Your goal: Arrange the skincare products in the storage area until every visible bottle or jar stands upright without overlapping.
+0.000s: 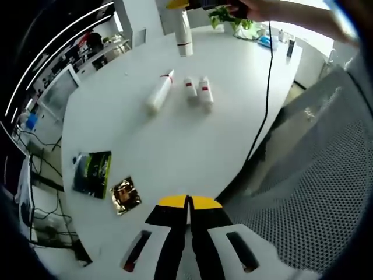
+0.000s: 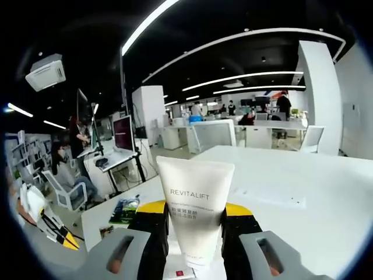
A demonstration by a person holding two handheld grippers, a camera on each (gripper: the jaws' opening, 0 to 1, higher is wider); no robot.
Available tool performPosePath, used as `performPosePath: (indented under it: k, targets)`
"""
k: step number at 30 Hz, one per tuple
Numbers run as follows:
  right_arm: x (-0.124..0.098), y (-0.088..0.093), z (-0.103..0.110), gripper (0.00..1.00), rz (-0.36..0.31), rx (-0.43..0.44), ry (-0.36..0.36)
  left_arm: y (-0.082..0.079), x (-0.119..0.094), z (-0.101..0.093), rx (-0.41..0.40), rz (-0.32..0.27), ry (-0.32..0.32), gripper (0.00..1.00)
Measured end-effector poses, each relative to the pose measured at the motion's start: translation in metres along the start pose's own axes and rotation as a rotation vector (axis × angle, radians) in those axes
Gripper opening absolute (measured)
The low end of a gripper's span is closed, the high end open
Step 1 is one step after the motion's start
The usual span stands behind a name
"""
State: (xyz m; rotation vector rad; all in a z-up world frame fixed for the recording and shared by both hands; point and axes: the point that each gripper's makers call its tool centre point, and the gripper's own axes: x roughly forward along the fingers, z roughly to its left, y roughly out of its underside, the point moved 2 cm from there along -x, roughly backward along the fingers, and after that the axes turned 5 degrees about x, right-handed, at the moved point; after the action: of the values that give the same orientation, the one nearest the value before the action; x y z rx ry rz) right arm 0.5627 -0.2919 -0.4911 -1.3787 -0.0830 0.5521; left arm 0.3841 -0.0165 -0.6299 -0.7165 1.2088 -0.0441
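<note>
Left tool (image 1: 188,211): jaws sitting together, nothing btwn them, hovering above the near edge of the white counter (image 1: 169,146).

Right tool (image 2: 195,233): jaws clamping a white REVITALIFT tube (image 2: 195,201), one jaw pressing each side of the tube's lower part, wide crimped end pointing up in the right gripper view. In the left gripper view the same tube (image 1: 183,32) is hanging over the far part of the counter, held from above by the right tool (image 1: 198,4) in a person's hand (image 1: 256,8); whether its lower end is touching the counter cannot be told.

Products lying on the counter, mid-area, left gripper view:
- white bottle w/ red neck band (image 1: 158,93), lying on its side, diagonal.
- two small white bottles w/ red labels (image 1: 198,90), lying side by side, touching or nearly so, just right of the larger bottle, apart from it.
None of these is standing upright.

Other items: green-and-black packet (image 1: 92,174) and gold foil packet (image 1: 125,195) lying flat near the counter's near-left edge, close to each other, well apart from the bottles. Black cable (image 1: 263,99) running along the counter's right side. Mesh chair back (image 1: 315,186) at right. Potted plant (image 1: 233,20) at the far end.
</note>
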Motion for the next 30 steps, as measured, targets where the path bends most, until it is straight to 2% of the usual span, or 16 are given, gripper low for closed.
performPosePath:
  k: [10, 16, 21, 25, 30]
  targets:
    - [0.023, -0.001, -0.017, 0.28, 0.014, -0.037, 0.035, 0.0, 0.001, 0.002, -0.009, -0.004, -0.013, 0.0]
    - [0.034, 0.0, -0.033, 0.28, 0.008, -0.032, 0.105, 0.0, 0.0, 0.003, -0.015, -0.006, -0.018, 0.0]
    - [0.043, -0.001, -0.047, 0.28, 0.001, -0.008, 0.138, 0.001, 0.0, 0.004, -0.011, -0.005, -0.023, 0.0]
    - [0.05, 0.001, -0.06, 0.28, -0.001, 0.044, 0.179, 0.0, -0.001, 0.006, -0.011, -0.012, -0.03, 0.0]
    - [0.059, 0.005, -0.071, 0.28, 0.01, 0.037, 0.22, 0.0, -0.001, 0.008, -0.013, -0.018, -0.039, 0.0]
